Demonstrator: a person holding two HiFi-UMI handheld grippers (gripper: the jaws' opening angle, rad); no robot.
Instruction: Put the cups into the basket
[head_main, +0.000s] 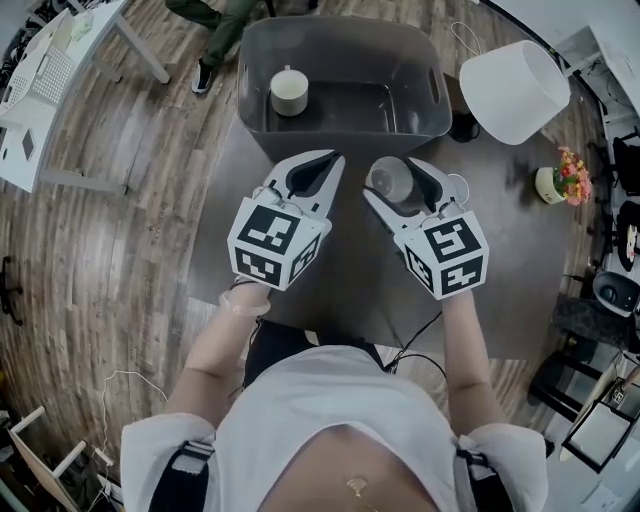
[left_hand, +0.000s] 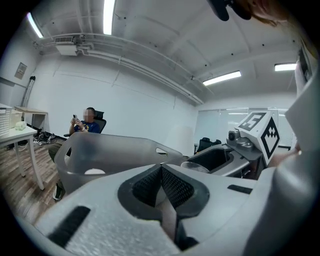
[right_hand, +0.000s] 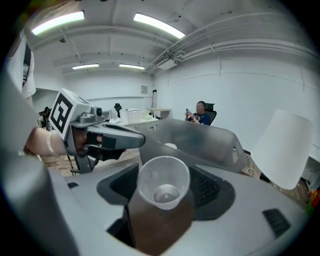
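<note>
A grey plastic basket (head_main: 262, 60) stands at the far edge of the dark table (head_main: 350, 290), with a white cup (head_main: 290, 92) inside near its left wall. My right gripper (head_main: 400, 180) is shut on a clear plastic cup (head_main: 387, 182), just in front of the basket. In the right gripper view that clear cup (right_hand: 162, 175) sits tilted between the pads, its mouth toward the camera, with the basket (right_hand: 200, 137) beyond. My left gripper (head_main: 322, 168) hovers beside it, shut and empty; its pads (left_hand: 172, 186) meet in the left gripper view.
A white lampshade (head_main: 515, 90) stands right of the basket, and a small pot of flowers (head_main: 560, 180) sits at the table's right edge. A white desk (head_main: 50, 70) is at far left. A person (left_hand: 87, 122) sits beyond the basket.
</note>
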